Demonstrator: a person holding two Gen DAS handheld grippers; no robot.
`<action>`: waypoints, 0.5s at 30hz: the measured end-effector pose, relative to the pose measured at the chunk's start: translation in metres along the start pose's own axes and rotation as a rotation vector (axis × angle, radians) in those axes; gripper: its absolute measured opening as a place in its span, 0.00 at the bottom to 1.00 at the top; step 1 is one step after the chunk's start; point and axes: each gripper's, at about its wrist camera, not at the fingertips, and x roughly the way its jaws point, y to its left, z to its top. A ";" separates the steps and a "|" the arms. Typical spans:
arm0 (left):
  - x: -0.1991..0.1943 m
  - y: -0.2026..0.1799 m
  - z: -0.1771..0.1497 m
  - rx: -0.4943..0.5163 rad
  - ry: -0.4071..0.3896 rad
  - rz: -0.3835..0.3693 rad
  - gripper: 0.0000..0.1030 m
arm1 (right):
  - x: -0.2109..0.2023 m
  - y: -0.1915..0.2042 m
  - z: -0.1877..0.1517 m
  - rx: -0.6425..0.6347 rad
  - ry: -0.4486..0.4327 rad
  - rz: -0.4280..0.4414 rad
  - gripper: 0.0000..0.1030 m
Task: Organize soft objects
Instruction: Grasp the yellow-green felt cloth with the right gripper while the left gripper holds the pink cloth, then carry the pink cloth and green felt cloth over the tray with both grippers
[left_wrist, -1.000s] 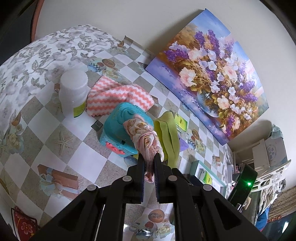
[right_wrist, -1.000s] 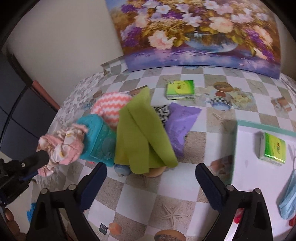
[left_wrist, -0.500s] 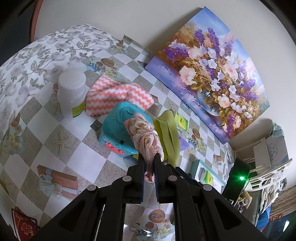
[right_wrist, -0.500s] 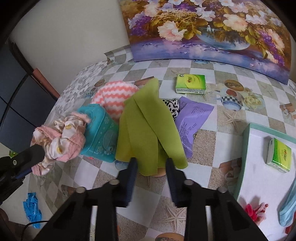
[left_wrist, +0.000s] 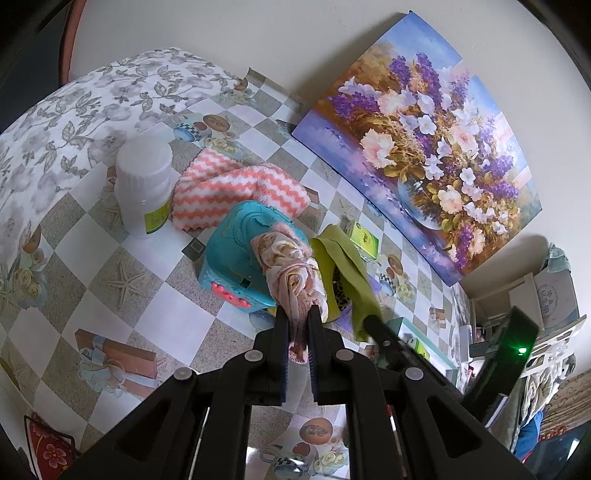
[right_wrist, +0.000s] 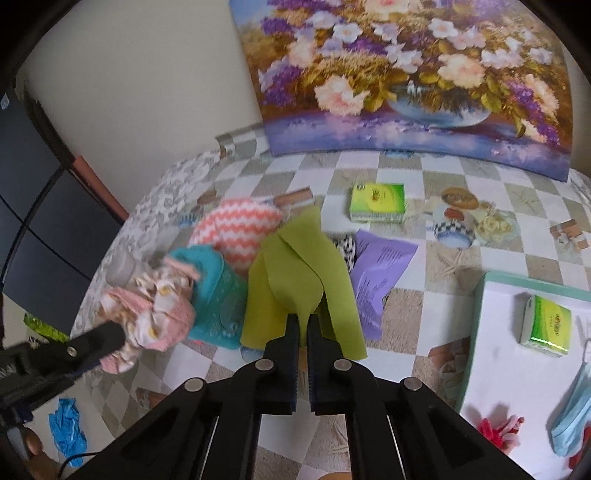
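the left gripper (left_wrist: 298, 318) is clamping a bunched pink floral cloth (left_wrist: 291, 273) between its nearly closed jaws, holding it lifted in front of a teal box (left_wrist: 231, 254) that is sitting on the checkered tablecloth (left_wrist: 110, 266). the right gripper (right_wrist: 303, 326) is pinching the lower edge of an olive-green cloth (right_wrist: 295, 280), its jaws having just been closing down onto the fabric, which is draping over the things beneath it beside the teal box. behind the box a pink and white zigzag towel (left_wrist: 236, 184) is lying next to a white plastic bottle (left_wrist: 144, 184). a purple sheet (right_wrist: 376, 266) and a black and white patterned piece (right_wrist: 345, 243) are peeking out from under the green cloth. a green tissue pack (right_wrist: 377, 202) is resting near the flower painting (right_wrist: 406, 74) that is leaning on the wall, and another green pack (right_wrist: 546, 325) is lying on a white tray (right_wrist: 498, 369) to the right.
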 end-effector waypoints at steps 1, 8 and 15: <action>0.000 0.000 0.000 0.000 0.000 0.000 0.09 | -0.003 -0.001 0.001 0.006 -0.012 0.003 0.04; 0.003 -0.003 0.000 0.016 0.000 -0.012 0.09 | -0.028 0.001 0.011 0.009 -0.107 0.000 0.03; 0.005 -0.011 0.000 0.036 -0.006 -0.027 0.09 | -0.049 0.003 0.017 0.012 -0.190 0.025 0.03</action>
